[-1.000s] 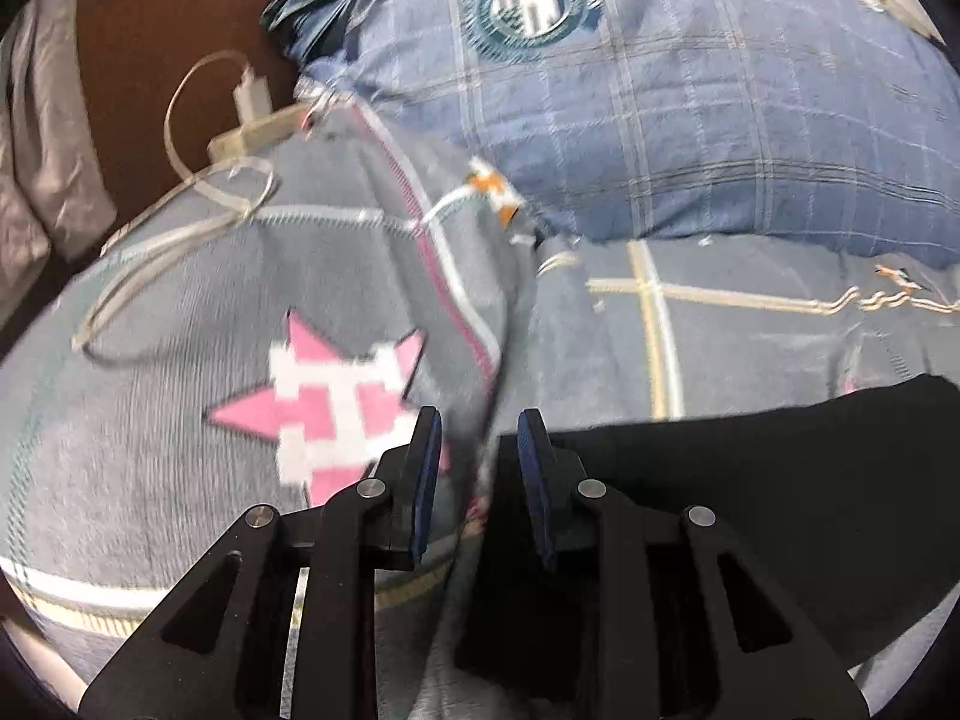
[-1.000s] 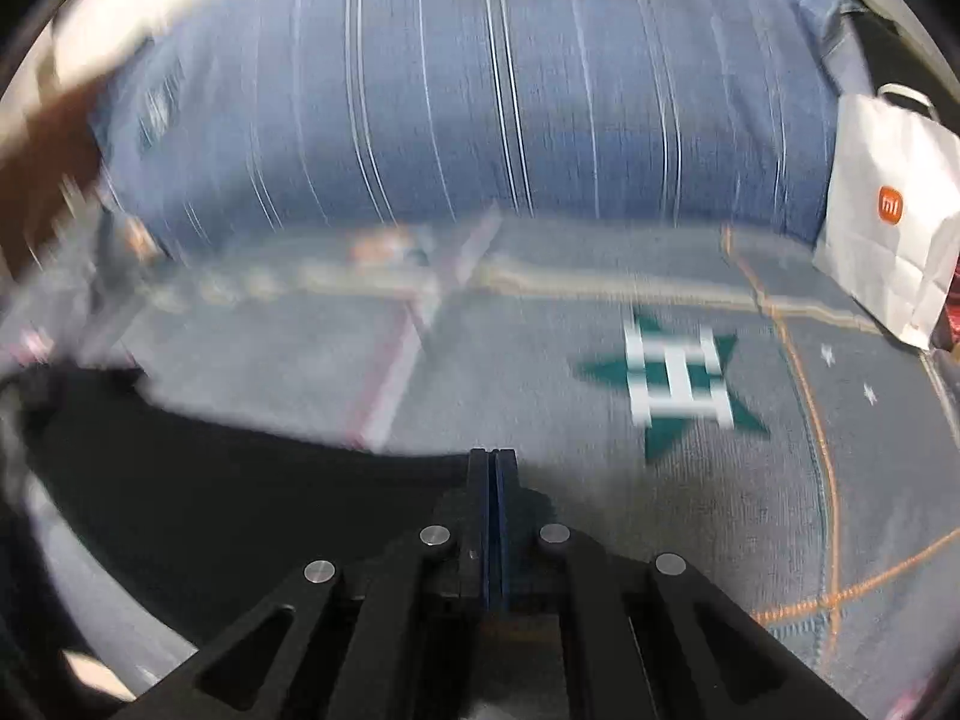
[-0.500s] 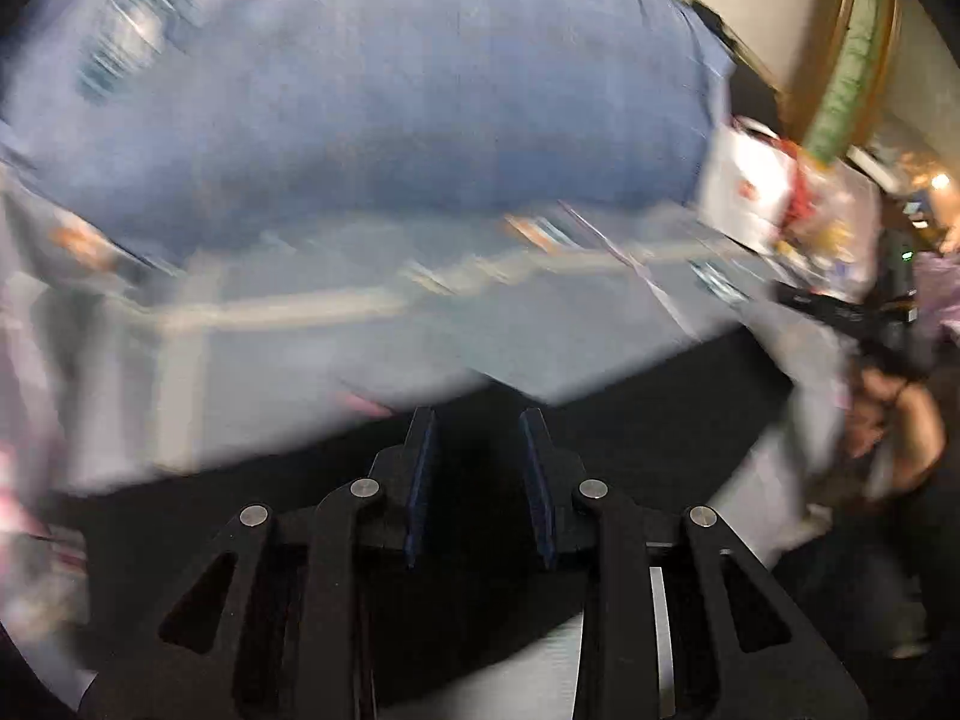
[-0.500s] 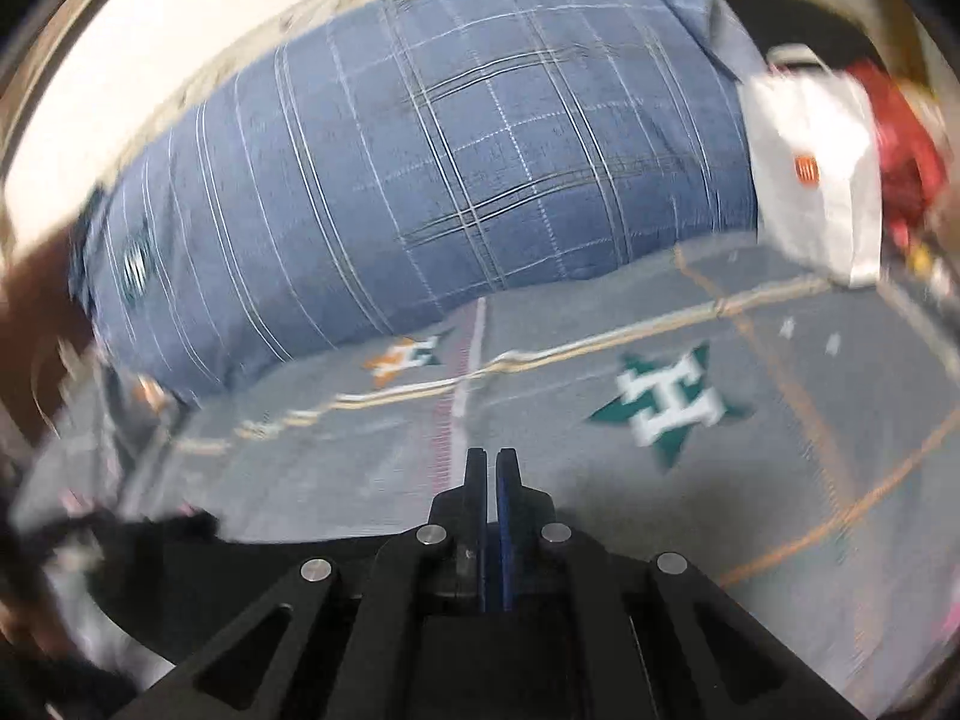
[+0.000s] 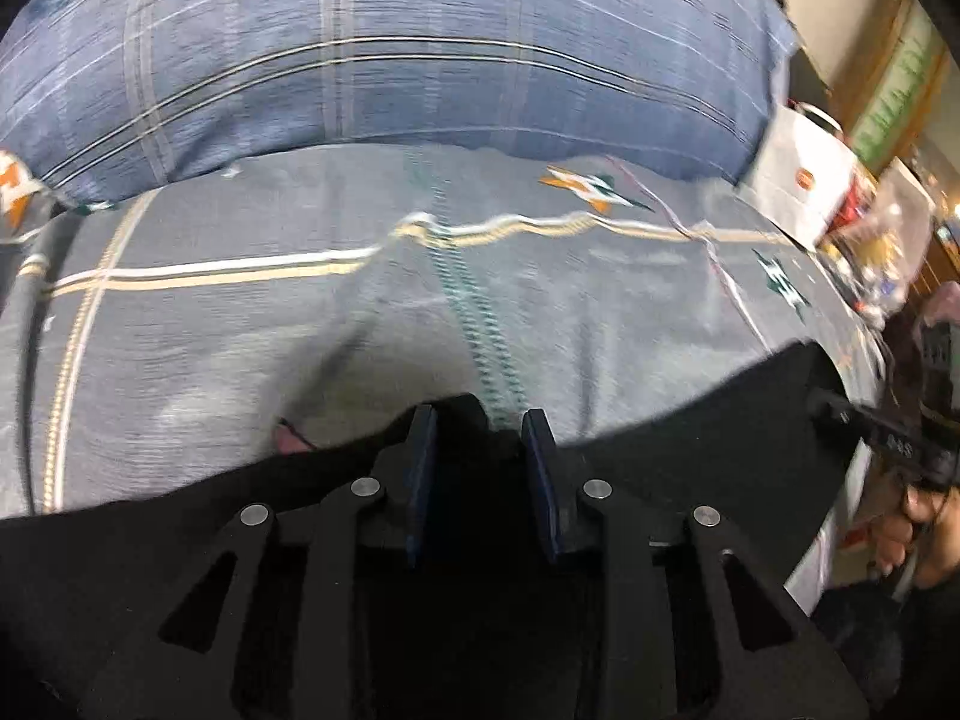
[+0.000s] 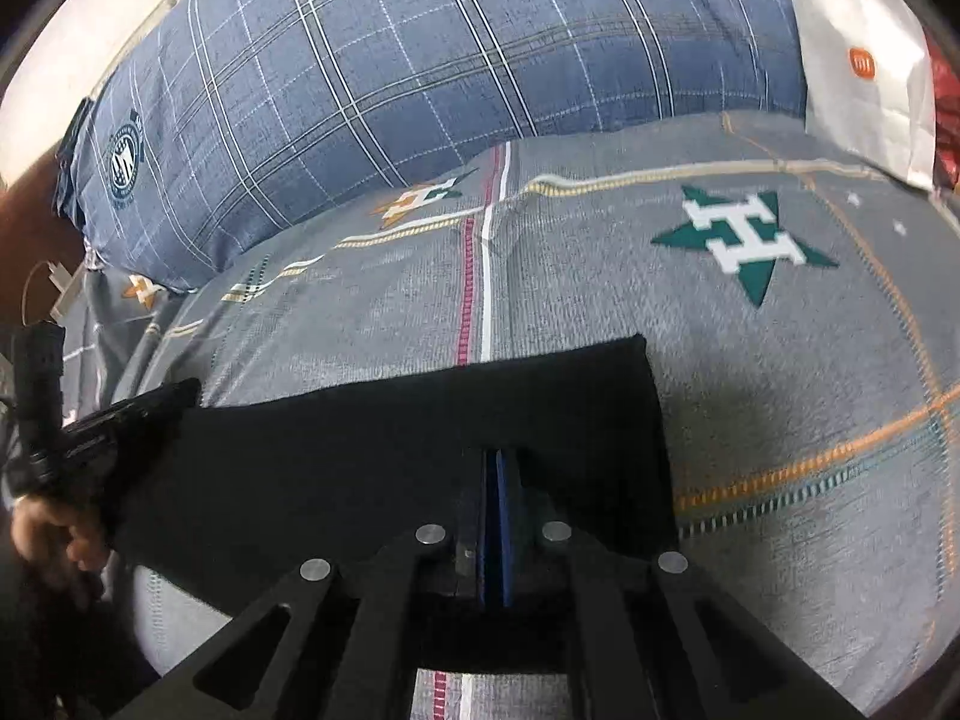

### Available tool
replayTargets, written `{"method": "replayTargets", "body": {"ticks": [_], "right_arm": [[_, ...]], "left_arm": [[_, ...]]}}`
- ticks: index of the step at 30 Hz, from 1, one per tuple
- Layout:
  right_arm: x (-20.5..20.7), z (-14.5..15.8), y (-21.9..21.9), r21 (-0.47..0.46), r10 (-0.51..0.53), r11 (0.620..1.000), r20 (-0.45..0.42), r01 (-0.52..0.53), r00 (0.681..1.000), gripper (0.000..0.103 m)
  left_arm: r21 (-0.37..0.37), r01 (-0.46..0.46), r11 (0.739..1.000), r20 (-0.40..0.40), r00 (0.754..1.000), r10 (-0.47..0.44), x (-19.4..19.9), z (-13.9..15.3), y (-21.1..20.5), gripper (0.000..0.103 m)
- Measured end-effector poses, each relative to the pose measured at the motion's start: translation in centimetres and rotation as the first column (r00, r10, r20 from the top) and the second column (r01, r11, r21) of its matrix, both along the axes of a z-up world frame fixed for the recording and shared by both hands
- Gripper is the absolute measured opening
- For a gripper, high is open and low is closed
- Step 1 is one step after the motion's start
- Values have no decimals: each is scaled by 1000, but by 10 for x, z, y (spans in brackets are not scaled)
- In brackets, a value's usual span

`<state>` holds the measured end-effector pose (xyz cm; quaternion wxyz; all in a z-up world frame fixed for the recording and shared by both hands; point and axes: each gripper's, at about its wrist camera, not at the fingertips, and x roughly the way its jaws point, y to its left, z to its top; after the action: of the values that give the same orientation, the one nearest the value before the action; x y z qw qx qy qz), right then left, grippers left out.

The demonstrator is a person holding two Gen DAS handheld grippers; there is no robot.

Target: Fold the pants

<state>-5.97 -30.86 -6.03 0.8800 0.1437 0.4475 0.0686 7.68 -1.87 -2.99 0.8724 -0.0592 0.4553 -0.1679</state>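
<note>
We find the black fabric pants [image 6: 420,438] already a flat rectangle below the blue plaid pillow [image 6: 420,60]; further folds likely remain. The right gripper [image 6: 495,480] is pinched together over them; the left gripper [image 5: 480,438] is opening, cloth between its jaws, grip uncertain.

The pants [image 6: 420,438] are matt black cloth, smooth and without sheen, lying low in the right wrist frame. Under them the bed sheet [image 6: 600,312] is grey woven cloth with a fine ribbed look and printed stripes and stars. The pillow [image 6: 420,60], upper middle, is blue checked cloth, softly matt. The bag [image 6: 864,72], upper right, is white paper, creased and dull. The right tongs [image 6: 497,468] are matt black plastic with bright metal rivets and blue pads; the left tongs [image 5: 480,438] look the same.
</note>
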Motion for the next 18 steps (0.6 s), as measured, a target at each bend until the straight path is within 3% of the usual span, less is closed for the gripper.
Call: {"method": "replayTargets", "body": {"ticks": [4, 8, 9, 12, 15, 18], "right_arm": [[-2, -3, 1, 30, 15, 999, 4, -15, 1000, 2], [-4, 0, 1, 22, 34, 999, 11, -35, 999, 3], [-7, 5, -3, 41, 27, 999, 28, -28, 999, 2], [-30, 31, -25, 67, -54, 997, 187, 43, 981, 3], [-54, 46, -43, 28, -117, 993, 277, 113, 954, 3], [-68, 47, -37, -39, -29, 998, 292, 42, 956, 3]], "left_arm": [[-34, -42, 999, 3, 999, 42, 8, -2, 14, 31], [-151, -70, 986, 15, 997, 73, -9, 14, 31, 32], [-176, -72, 982, 24, 997, 78, -17, 19, 34, 32], [-235, -53, 971, 37, 997, 63, -45, 31, 35, 32], [-181, -11, 983, 49, 999, 20, -77, 30, 12, 32], [-94, 2, 996, 18, 1000, -1, -93, 17, -10, 32]]}}
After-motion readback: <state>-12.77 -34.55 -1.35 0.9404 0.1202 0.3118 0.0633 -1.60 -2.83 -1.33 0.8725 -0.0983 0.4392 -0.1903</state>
